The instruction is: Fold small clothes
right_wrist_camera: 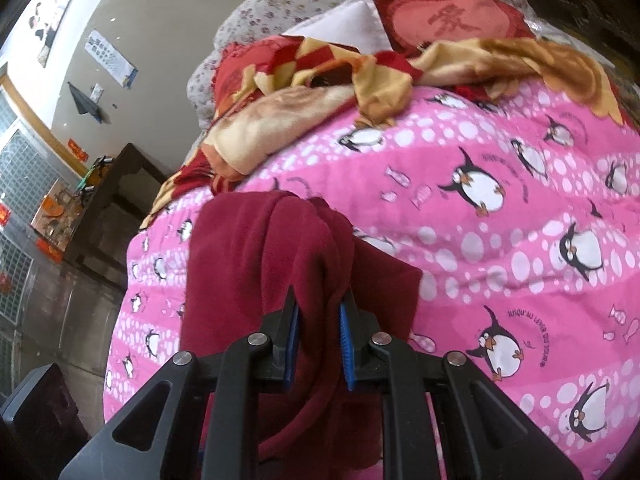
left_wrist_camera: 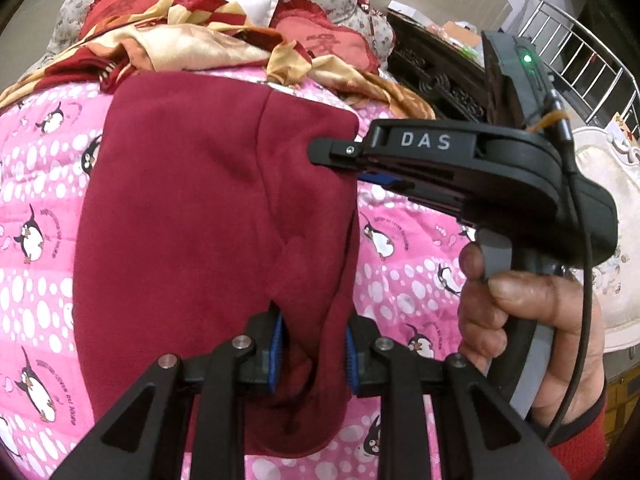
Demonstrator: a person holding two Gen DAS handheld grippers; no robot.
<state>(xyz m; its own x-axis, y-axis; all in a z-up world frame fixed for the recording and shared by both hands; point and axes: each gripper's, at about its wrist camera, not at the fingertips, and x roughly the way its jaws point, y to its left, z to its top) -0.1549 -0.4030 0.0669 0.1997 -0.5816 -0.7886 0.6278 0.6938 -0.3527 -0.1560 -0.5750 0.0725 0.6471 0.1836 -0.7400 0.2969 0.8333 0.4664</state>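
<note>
- The maroon garment [left_wrist_camera: 208,216] lies on the pink penguin quilt [left_wrist_camera: 36,184] of the bed.
- The left gripper [left_wrist_camera: 314,354] pinches its near edge between blue-padded fingers [left_wrist_camera: 277,350].
- The right gripper [right_wrist_camera: 319,346] pinches a bunched fold; in the left view its fingers meet the garment's right edge.

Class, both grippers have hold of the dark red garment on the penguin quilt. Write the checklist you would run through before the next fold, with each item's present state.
1. Left gripper has cloth between its pads: ok.
2. Right gripper has cloth between its pads: ok.
3. Red garment lies smooth: not ok, it is bunched at both grips.
4. Pink quilt beside the garment is bare: ok.
5. Patterned blanket lies apart from the garment: cannot tell.
</note>
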